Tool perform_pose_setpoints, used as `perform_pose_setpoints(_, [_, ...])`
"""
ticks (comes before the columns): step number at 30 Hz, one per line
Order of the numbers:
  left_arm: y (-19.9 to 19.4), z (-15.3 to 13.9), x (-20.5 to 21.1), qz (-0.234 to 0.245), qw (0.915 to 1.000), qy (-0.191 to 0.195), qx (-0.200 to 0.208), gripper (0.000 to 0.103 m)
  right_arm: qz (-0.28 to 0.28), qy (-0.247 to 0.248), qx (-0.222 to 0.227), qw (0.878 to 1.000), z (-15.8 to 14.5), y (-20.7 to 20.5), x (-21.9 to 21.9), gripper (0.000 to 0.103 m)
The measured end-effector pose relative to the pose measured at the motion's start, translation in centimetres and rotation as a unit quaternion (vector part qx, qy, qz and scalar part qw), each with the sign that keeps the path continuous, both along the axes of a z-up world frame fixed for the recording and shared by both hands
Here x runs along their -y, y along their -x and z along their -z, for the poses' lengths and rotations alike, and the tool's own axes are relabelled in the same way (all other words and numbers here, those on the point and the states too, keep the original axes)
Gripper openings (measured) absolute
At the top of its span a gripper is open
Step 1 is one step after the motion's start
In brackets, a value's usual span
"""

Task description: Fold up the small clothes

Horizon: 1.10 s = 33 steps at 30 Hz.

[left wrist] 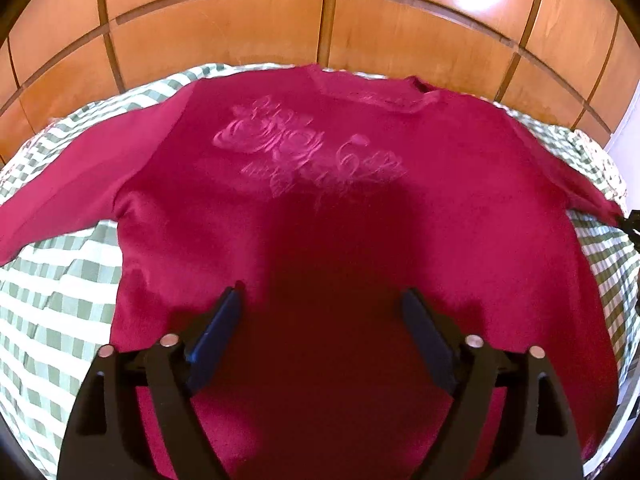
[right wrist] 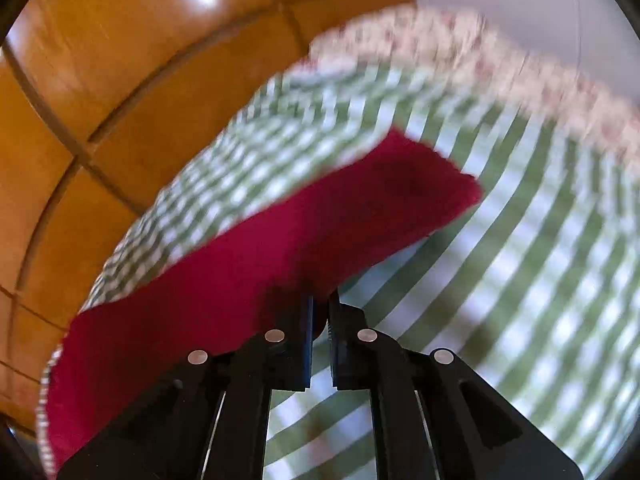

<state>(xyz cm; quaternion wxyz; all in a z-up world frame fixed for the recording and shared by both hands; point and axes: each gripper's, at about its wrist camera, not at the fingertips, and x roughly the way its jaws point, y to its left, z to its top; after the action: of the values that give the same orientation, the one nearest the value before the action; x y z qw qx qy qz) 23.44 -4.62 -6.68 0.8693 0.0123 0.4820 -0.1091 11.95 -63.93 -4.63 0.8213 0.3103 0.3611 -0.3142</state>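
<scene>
Both wrist views look steeply down at close range (right one blurred), sharing the red shirt [left wrist: 328, 200] on the checked sheet [right wrist: 520, 240].

Shirt [left wrist: 328, 200] hem running off the bottom edge, left sleeve [left wrist: 60, 200] cut by the frame, right-wrist checked cloth [right wrist: 500, 240] smearing with blur

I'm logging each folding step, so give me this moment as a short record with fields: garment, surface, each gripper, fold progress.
garment: magenta long-sleeved top, spread flat, rose print facing up, sleeves out to both sides
surface: green-and-white checked cloth under it; wooden panelling behind
left gripper: open, above the top's lower body, nothing between the jaws
right gripper: shut on the sleeve, pinching its edge
fold progress: no fold visible on the body yet
</scene>
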Motion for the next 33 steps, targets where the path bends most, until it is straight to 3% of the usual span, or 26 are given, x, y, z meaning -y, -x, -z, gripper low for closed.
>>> perform_pose_setpoints(3, [0.3, 0.0, 0.1, 0.007, 1.0000, -0.003, 0.003, 0.085, 0.007, 0.004, -0.059, 0.998, 1.7, -0.7, 1.1, 0.005])
perform_pose_setpoints(5, [0.6, -0.2, -0.4, 0.005, 1.0000, 0.004, 0.002, 0.085, 0.006, 0.001, -0.051, 0.999, 1.9, -0.5, 0.9, 0.005])
perform_pose_setpoints(6, [0.9, -0.5, -0.9, 0.001, 1.0000, 0.008, 0.003, 0.085, 0.006, -0.013, -0.035, 0.999, 1.8, -0.3, 0.8, 0.013])
perform_pose_setpoints(7, [1.2, -0.6, -1.5, -0.003, 0.9999, 0.011, 0.004, 0.085, 0.011, -0.032, -0.020, 0.999, 1.6, 0.2, 0.6, 0.034])
perform_pose_setpoints(9, [2.1, -1.1, -3.1, -0.013, 0.9996, 0.022, 0.008, 0.085, 0.007, -0.043, -0.002, 0.999, 1.0, 1.1, -0.2, 0.063])
perform_pose_setpoints(10, [2.5, -1.1, -3.7, -0.017, 0.9995, 0.025, 0.009, 0.085, -0.002, -0.036, -0.001, 0.999, 0.4, 1.5, -1.2, 0.063])
perform_pose_setpoints(15, [5.3, -1.5, -7.6, -0.045, 0.9987, 0.021, 0.013, 0.085, -0.139, -0.072, 0.005, 0.988, -0.2, 3.1, -9.2, 0.063])
perform_pose_setpoints(16, [6.0, -1.6, -8.6, -0.053, 0.9983, 0.020, 0.015, 0.085, -0.189, -0.088, 0.002, 0.978, -0.1, 3.6, -12.2, 0.063])
perform_pose_setpoints(21, [10.0, -1.4, -13.2, -0.080, 0.9961, 0.038, 0.001, 0.085, -0.320, -0.139, -0.004, 0.937, 0.4, 7.3, -22.4, 0.063])
perform_pose_setpoints(25, [12.8, -0.1, -14.6, -0.071, 0.9958, 0.053, -0.026, 0.082, -0.358, -0.143, -0.014, 0.923, 0.5, 10.4, -26.7, 0.060])
perform_pose_setpoints(26, [13.3, 0.3, -14.7, -0.066, 0.9958, 0.055, -0.030, 0.076, -0.363, -0.137, -0.017, 0.922, 0.4, 11.2, -27.5, 0.056])
perform_pose_setpoints(28, [14.4, 0.7, -14.5, -0.057, 0.9967, 0.052, -0.028, 0.068, -0.370, -0.141, -0.026, 0.918, 0.5, 11.7, -28.1, 0.033])
perform_pose_setpoints(29, [14.6, 0.7, -14.3, -0.051, 0.9970, 0.052, -0.026, 0.053, -0.373, -0.138, -0.032, 0.917, 0.6, 11.8, -28.3, 0.027])
perform_pose_setpoints(30, [14.7, 0.7, -14.2, -0.043, 0.9971, 0.057, -0.028, 0.026, -0.378, -0.130, -0.041, 0.916, 0.7, 11.8, -28.4, 0.016])
perform_pose_setpoints(31, [14.7, 0.6, -14.1, -0.030, 0.9964, 0.071, -0.036, 0.013, -0.382, -0.122, -0.050, 0.914, 0.6, 11.3, -28.3, 0.008])
perform_pose_setpoints(33, [15.0, 0.0, -14.0, -0.018, 0.9970, 0.070, -0.029, 0.009, -0.393, -0.098, -0.060, 0.912, 0.1, 11.8, -29.5, 0.007])
